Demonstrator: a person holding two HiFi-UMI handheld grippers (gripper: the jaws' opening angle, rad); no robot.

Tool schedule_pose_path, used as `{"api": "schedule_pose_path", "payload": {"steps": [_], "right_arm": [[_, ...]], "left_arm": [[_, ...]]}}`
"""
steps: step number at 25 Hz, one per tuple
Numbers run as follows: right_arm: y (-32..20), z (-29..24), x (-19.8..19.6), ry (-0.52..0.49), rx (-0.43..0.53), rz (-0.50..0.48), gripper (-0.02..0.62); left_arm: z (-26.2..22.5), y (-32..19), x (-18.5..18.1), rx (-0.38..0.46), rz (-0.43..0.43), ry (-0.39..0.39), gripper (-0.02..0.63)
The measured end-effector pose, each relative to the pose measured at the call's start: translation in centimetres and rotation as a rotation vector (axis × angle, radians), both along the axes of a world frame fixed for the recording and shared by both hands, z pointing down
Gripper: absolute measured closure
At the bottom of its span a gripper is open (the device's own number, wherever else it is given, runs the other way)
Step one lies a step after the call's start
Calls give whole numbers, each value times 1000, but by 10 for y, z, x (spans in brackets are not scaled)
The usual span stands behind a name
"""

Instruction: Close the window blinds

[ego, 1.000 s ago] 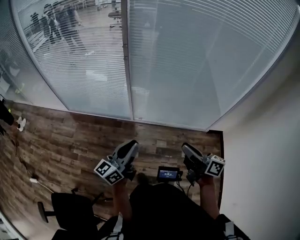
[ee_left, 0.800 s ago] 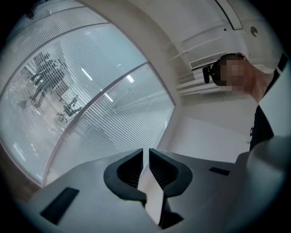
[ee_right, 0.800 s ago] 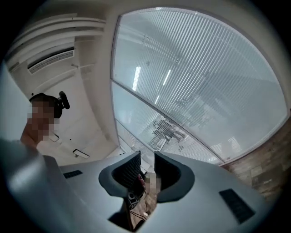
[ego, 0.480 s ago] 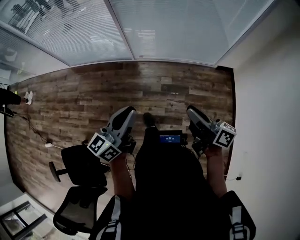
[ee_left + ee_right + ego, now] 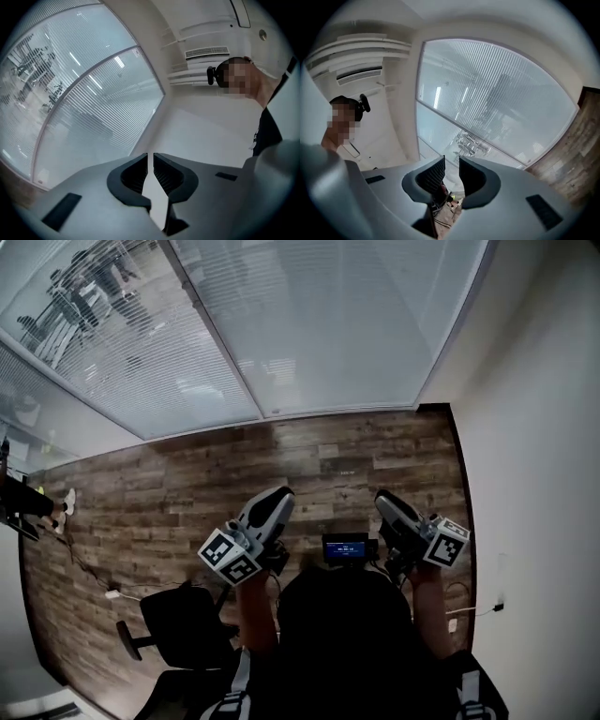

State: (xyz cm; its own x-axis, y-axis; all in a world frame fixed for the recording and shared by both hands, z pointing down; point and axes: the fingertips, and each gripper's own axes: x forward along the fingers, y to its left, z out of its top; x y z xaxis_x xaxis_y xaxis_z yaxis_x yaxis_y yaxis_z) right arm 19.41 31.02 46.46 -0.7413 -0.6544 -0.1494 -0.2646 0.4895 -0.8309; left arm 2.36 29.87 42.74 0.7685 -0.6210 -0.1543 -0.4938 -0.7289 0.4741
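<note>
**Both claws empty, blinds well ahead across the floor**

The window blinds [image 5: 309, 324] fill the top of the head view, slats running sideways, with an upright frame bar [image 5: 211, 343] splitting them into two panes. Figures show through the left pane, while the right looks milky. A wide band of wooden floor [image 5: 187, 474] separates them from both claws, which are held close to the body and pointing at the glass, neither clearly nearer. The left claw [image 5: 277, 497] shows only a thin slit between its jaws, gripping nothing. The right claw [image 5: 386, 502] has a slightly wider gap and is likewise empty. No wand or pull cord can be made out anywhere.
</note>
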Motion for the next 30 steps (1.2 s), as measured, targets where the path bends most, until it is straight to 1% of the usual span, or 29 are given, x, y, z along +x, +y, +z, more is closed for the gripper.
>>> {"api": "schedule_pose_path", "payload": {"steps": [2,4,8,12,13,16,20,22,24,27,30], "right_arm": [[0,-5,-1,-9,7,28,497],[-1,-7,0,4,15,48,497],[-6,-5,1,33,6,71,497],[-6,8,-2,70,-37,54,498],[-6,10,-3,78,-46,45,507],[-11,8,-11,95,-40,3,521],[-6,12,-18,70,-9,-45,539],[-12,0,-30,52,11,-54,549],[-17,-9,-38,60,45,-58,551],[-16,-10,-31,38,61,-68,552],[-18,-8,-29,15,64,-73,551]], "left_arm": [[-9,-3,-4,17,15,5,560],[-13,-6,-6,28,28,22,560],[-7,-13,-9,24,28,67,560],[10,-16,-10,-17,19,110,560],[14,-15,-10,-28,14,114,560],[23,-14,-14,-52,-15,124,560],[31,-2,-17,-54,-54,92,560],[20,-2,-24,-37,-57,72,560],[4,-2,-31,-18,-50,60,560],[-10,1,-19,5,-37,56,560],[-14,-3,-5,7,-7,48,568]]}}
